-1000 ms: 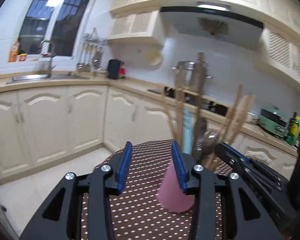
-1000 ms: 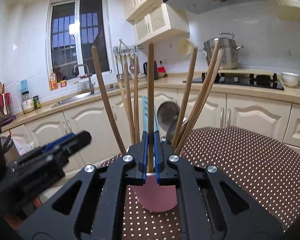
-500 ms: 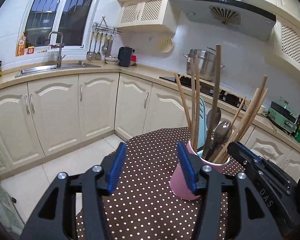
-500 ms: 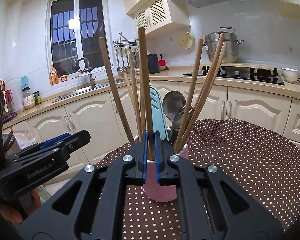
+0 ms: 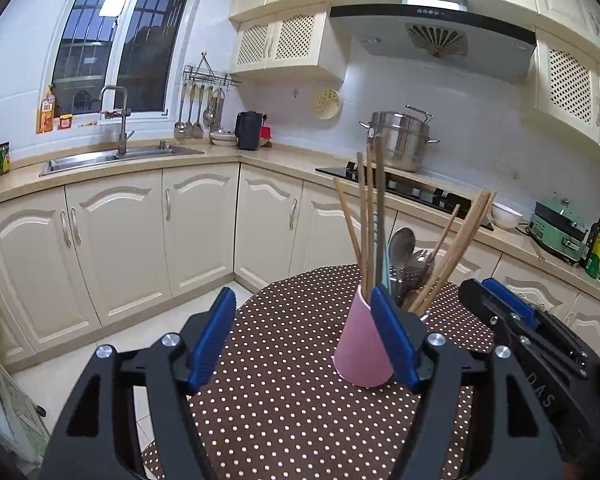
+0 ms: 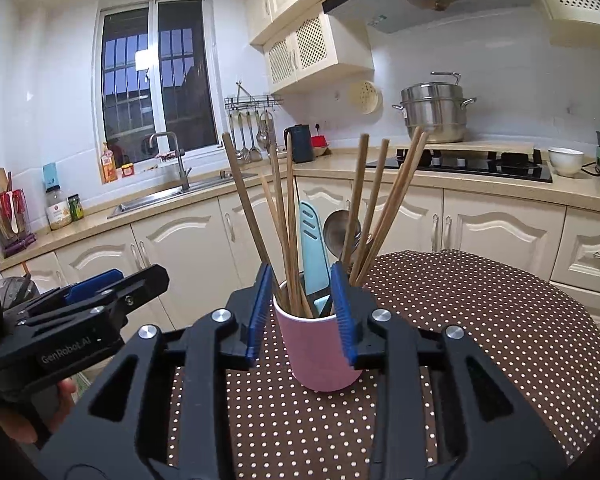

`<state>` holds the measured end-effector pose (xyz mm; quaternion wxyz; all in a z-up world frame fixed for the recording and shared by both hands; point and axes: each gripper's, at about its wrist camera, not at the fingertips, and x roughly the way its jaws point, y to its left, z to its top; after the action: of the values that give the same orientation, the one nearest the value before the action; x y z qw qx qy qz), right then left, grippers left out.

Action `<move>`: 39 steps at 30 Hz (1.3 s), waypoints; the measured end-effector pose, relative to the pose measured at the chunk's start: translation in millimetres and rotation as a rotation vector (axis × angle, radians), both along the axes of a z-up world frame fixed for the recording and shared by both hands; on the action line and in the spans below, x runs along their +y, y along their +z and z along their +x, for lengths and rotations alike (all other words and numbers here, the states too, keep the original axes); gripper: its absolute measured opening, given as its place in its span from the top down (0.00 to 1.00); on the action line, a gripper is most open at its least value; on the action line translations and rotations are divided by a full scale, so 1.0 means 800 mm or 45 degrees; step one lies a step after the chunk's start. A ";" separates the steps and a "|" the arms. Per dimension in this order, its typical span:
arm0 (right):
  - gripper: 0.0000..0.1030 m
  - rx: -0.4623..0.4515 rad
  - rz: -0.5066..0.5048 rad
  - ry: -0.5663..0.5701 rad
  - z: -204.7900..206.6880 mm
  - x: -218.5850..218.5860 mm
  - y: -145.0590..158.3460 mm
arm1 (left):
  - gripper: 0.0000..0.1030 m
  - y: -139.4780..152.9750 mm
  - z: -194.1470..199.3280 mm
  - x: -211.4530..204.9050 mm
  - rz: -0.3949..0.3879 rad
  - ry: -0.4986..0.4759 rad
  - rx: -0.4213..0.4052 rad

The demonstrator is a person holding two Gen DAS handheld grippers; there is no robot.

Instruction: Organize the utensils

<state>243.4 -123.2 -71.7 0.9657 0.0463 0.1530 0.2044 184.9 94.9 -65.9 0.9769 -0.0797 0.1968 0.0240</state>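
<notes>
A pink cup (image 6: pixel 320 356) stands upright on the brown dotted tabletop (image 6: pixel 480 320); it also shows in the left wrist view (image 5: pixel 360 348). It holds several wooden chopsticks (image 6: pixel 288 220), a light blue spatula (image 6: pixel 314 252) and metal spoons (image 6: pixel 342 228). My right gripper (image 6: pixel 302 314) is open, its blue pads on either side of the cup's rim, holding nothing. My left gripper (image 5: pixel 302 340) is open and empty, just left of the cup, its right pad in front of the cup's side. The right gripper shows at the right of the left wrist view (image 5: pixel 500 308).
The round table's far edge (image 5: pixel 300 276) drops to a tiled floor (image 5: pixel 148 320). Cream cabinets, a sink (image 5: pixel 100 158), a black hob (image 6: pixel 480 162) and a steel pot (image 6: pixel 436 112) line the walls behind.
My right gripper has let go of the wooden chopstick, which now stands in the cup, and has opened and drawn back. My left gripper has pulled back a little, so more of the cup shows.
</notes>
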 end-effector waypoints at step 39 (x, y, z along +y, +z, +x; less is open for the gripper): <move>0.08 -0.217 -0.107 -0.207 -0.240 -0.047 0.104 | 0.13 0.106 -0.247 -0.059 0.222 -0.036 -0.342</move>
<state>51.2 -160.6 11.2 0.9897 0.0003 0.0746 0.1222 -12.6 48.1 19.2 0.9979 0.0058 0.0628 0.0162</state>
